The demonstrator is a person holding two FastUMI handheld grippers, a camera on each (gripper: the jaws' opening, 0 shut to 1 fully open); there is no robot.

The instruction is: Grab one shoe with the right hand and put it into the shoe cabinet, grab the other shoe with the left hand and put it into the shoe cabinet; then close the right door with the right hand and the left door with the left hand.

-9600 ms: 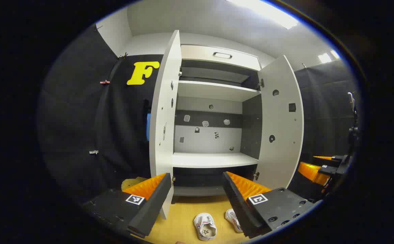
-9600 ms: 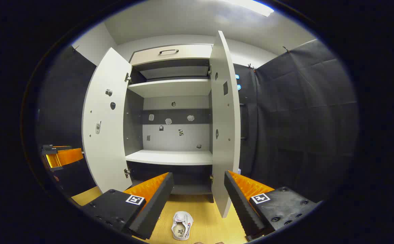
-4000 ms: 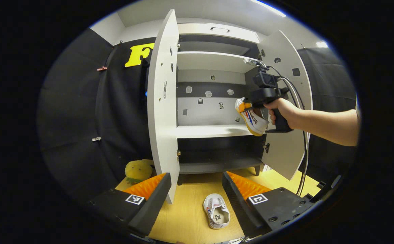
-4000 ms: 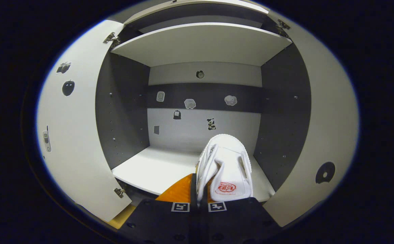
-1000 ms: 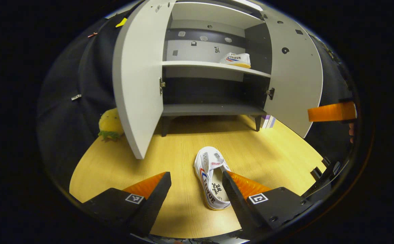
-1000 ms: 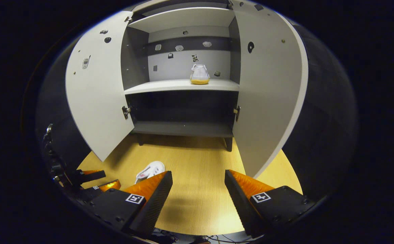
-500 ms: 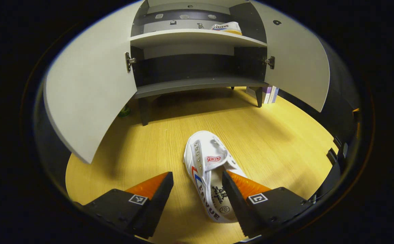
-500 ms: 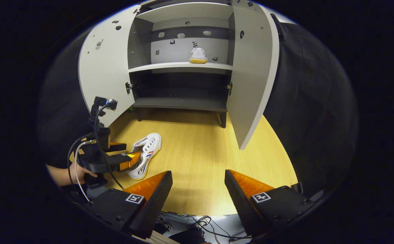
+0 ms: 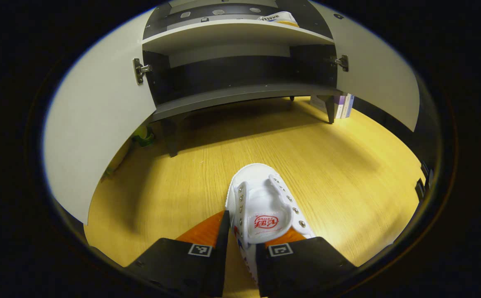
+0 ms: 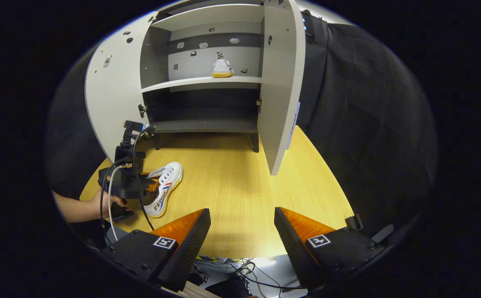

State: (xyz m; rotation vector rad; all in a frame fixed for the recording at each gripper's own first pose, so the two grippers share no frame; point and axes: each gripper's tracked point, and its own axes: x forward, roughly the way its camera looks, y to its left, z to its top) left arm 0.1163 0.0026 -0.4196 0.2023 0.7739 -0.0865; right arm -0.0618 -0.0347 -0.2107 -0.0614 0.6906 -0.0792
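The left gripper [image 9: 240, 244] has its two fingers drawn narrow on the side wall of the white shoe [image 9: 261, 207] at the heel end, one finger outside and one inside the opening, while the shoe lies on the wooden floor [image 9: 339, 165] in front of the shoe cabinet [image 9: 240, 89], toe toward it and well apart from the cabinet's front edge. The other shoe [image 10: 222, 68] already sits on the middle shelf [image 10: 182, 85], toward its right end and near the back. The right gripper [image 10: 242, 238] hovers empty with its fingers spread wide above the near edge of the floor. The main risk, as I judge it, is the hold itself: the fingers pinch only a soft canvas wall at one end, so on lifting the toe may droop and swing, and the cloth could slip out. A hanging toe could then knock the shelf's front edge or the left door [image 9: 99, 120], which stands open close to the path. Setting it down too near the shelf's front edge could leave it overhanging and block the doors; pushing it too far right could shove the shoe already there.
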